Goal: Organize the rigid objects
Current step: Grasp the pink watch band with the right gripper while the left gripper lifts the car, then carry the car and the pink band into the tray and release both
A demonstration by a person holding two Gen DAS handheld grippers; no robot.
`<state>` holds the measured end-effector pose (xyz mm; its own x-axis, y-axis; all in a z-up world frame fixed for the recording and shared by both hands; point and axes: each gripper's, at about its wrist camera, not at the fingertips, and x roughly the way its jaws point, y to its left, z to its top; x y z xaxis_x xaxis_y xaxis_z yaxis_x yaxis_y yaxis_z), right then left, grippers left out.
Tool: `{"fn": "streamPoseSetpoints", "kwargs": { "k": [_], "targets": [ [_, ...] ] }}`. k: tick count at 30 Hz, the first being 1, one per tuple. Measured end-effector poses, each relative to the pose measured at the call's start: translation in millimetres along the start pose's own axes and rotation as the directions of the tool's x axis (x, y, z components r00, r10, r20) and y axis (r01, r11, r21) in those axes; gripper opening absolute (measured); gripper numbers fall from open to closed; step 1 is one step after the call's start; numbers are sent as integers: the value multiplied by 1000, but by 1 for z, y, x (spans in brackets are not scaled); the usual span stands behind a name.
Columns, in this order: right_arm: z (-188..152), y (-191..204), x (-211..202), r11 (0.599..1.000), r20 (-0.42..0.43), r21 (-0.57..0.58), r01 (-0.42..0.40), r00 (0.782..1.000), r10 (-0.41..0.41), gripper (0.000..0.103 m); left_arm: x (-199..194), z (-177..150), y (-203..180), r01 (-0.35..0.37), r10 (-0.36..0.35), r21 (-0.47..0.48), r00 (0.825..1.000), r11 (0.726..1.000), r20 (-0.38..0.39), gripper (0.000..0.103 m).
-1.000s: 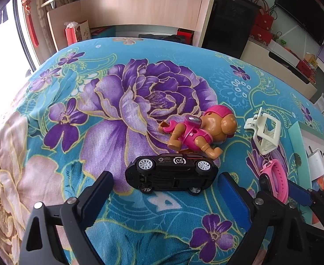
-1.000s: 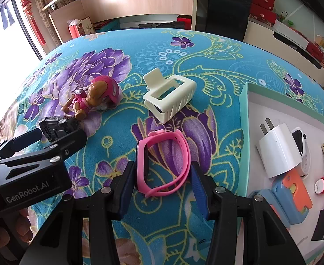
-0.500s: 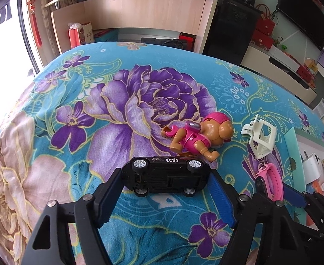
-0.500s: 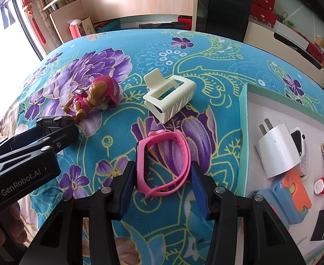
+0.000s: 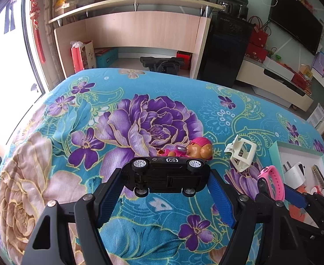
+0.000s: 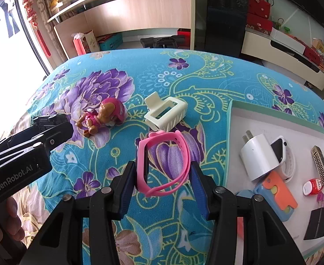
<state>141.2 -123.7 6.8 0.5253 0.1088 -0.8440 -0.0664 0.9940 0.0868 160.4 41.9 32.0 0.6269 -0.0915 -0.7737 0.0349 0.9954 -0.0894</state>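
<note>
My left gripper (image 5: 166, 184) is shut on a black toy car (image 5: 162, 173), gripped end to end and held clear of the floral bedspread (image 5: 95, 132), underside toward the camera. In the right wrist view that gripper (image 6: 51, 130) shows at the left. My right gripper (image 6: 163, 169) is shut on a pink wristband (image 6: 179, 141), lifted above the cloth; the left wrist view shows the wristband (image 5: 277, 181) too. A pink pup toy (image 6: 104, 114) and a cream hair clip (image 6: 165, 112) lie on the bedspread beyond both grippers.
A teal-rimmed white tray (image 6: 230, 132) sits at the right with a white charger (image 6: 259, 156), a white watch, an orange-and-blue case and several small items. A desk, shelves and a black cabinet stand beyond the bed's far edge.
The left jaws closed onto the car's ends and lifted it off the cloth. The right gripper rose with the pink wristband between its pads.
</note>
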Motion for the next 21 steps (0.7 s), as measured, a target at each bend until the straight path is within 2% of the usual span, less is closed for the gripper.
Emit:
{"fn": "streamPoseSetpoints", "kwargs": {
  "k": [9, 14, 21],
  "targets": [
    [1, -37, -51, 997, 109, 78, 26, 993, -35, 50, -37, 7, -27, 20, -25, 59, 996, 998, 89, 79],
    [-5, -75, -74, 984, 132, 156, 89, 985, -110, 50, -50, 7, -57, 55, -70, 129, 991, 990, 113, 79],
    [-21, -137, -96, 937, 124, 302, 177, 967, -223, 50, -56, -1, -110, 107, -135, 243, 986, 964, 101, 79]
  ]
}}
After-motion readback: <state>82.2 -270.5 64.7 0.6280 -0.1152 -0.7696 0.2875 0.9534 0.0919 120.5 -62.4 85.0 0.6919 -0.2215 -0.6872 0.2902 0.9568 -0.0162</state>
